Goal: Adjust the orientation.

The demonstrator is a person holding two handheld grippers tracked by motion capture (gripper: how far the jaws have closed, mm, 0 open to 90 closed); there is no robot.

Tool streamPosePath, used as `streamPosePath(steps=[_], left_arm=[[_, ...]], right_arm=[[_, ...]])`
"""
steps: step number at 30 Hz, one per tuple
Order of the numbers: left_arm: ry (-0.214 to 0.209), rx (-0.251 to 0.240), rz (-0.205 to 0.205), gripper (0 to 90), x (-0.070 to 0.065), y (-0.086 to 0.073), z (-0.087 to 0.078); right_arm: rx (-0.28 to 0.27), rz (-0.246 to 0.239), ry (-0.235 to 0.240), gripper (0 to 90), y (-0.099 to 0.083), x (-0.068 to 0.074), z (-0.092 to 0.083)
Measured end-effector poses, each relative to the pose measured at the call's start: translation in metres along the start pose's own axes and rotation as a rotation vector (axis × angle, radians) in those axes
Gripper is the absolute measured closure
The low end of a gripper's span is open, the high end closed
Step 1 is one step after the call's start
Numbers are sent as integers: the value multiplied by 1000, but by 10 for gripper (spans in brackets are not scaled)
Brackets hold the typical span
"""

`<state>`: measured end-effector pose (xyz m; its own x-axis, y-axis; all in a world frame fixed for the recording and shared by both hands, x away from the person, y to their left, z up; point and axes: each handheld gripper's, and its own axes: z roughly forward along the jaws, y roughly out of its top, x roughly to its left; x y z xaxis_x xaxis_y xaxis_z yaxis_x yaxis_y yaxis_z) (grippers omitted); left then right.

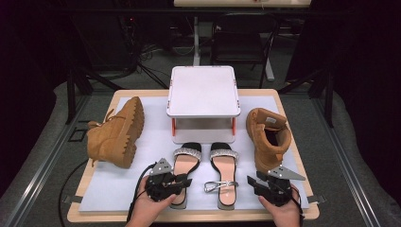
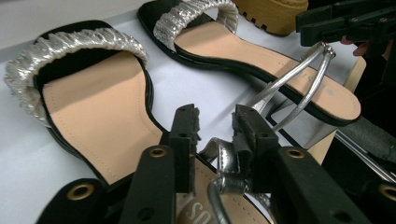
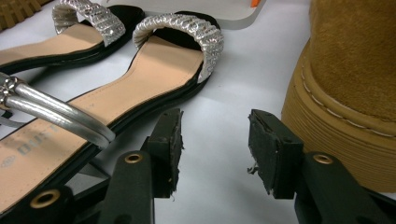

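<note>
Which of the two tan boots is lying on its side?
The boot on the left, beside the left sandal: it lies tipped over with its lugged sole showing. The boot on the right stands upright on its sole, opening facing up.

- The left sandal (image 2: 98, 116) under the left gripper (image 1: 185, 181) had a tan insole, a black edge and a glittering silver toe band.
- The right sandal (image 3: 154, 74), just left of the right gripper (image 3: 215, 140), matched it, with a shiny silver ankle strap (image 3: 56, 114).
- Both grippers were black.
- The boot (image 3: 350, 88) right of the right gripper was tan suede with a lighter ridged sole.
- The mat (image 3: 224, 116) beneath was pale bluish white.
</note>
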<state>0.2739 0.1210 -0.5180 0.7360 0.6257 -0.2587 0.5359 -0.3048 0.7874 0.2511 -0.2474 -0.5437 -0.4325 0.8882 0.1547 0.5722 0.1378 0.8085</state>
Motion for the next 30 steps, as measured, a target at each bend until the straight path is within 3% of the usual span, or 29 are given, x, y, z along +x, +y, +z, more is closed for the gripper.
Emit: streamPosePath(steps=[7,12,17,21,27,30], left_arm=[[30,-70,-47,615,9,6,-23],[67,-67,-86,614,22,0,-32],[98,-20,-87,646,27,-12,-35],[112,12,-114,675,30,-23,-36],[130,44,-120,713,30,-26,-35],[116,58,-126,725,30,-28,-32]], right_arm=[[-19,13,5,544,1,1,-3],[-17,7,7,544,0,2,-3],[-11,9,5,544,0,1,-2],[-10,7,5,544,0,1,-3],[-6,9,0,543,-1,0,-4],[-16,14,2,542,-1,0,-4]])
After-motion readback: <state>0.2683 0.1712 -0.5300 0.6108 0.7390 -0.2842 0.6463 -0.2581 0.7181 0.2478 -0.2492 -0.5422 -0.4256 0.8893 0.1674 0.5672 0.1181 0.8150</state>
